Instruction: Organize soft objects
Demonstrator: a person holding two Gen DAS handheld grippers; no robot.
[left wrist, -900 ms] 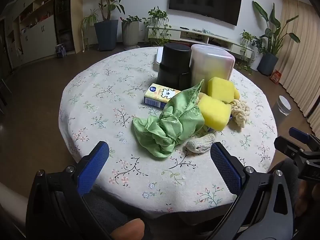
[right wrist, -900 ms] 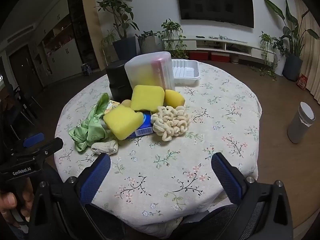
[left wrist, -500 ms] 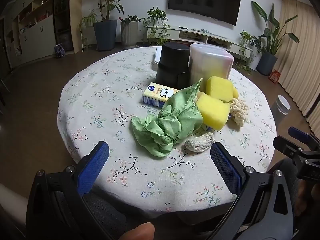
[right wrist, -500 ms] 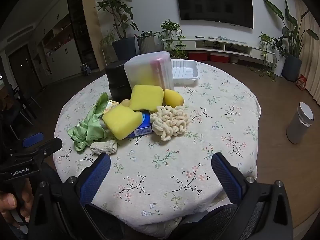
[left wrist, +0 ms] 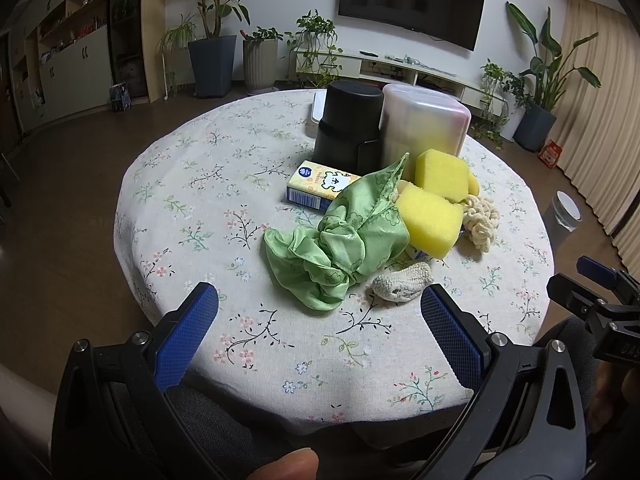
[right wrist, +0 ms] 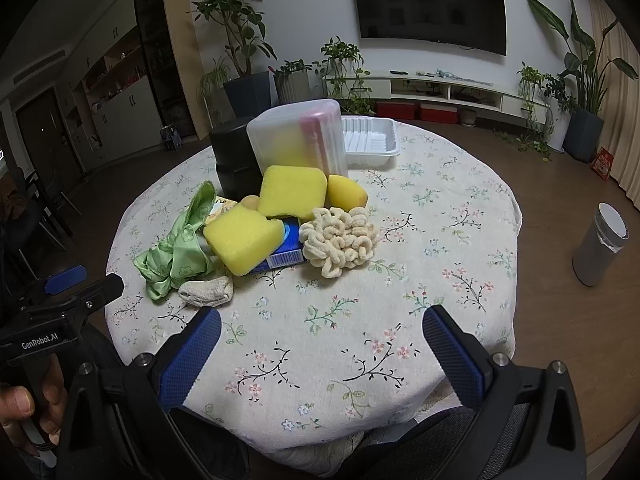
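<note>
A pile of soft things lies mid-table: a crumpled green cloth (left wrist: 340, 240) (right wrist: 180, 252), two yellow sponges (left wrist: 432, 220) (right wrist: 292, 192), a cream chenille mitt (left wrist: 480, 220) (right wrist: 340, 240) and a small grey knitted pad (left wrist: 402, 280) (right wrist: 206, 292). My left gripper (left wrist: 320, 320) is open and empty, hovering at the near table edge, short of the green cloth. My right gripper (right wrist: 320, 332) is open and empty over the near part of the tablecloth, short of the mitt.
A round table with a floral cloth (left wrist: 200, 200) holds a black canister (left wrist: 348, 128), a frosted plastic box (left wrist: 424, 128) (right wrist: 296, 140), a white tray (right wrist: 370, 140) and small cartons (left wrist: 320, 188) (right wrist: 284, 256). A grey bin (right wrist: 600, 248) stands on the floor at right.
Both grippers have drifted slightly; the view of the pile shifts a little. Nothing on the table has moved and both grippers stay open.
</note>
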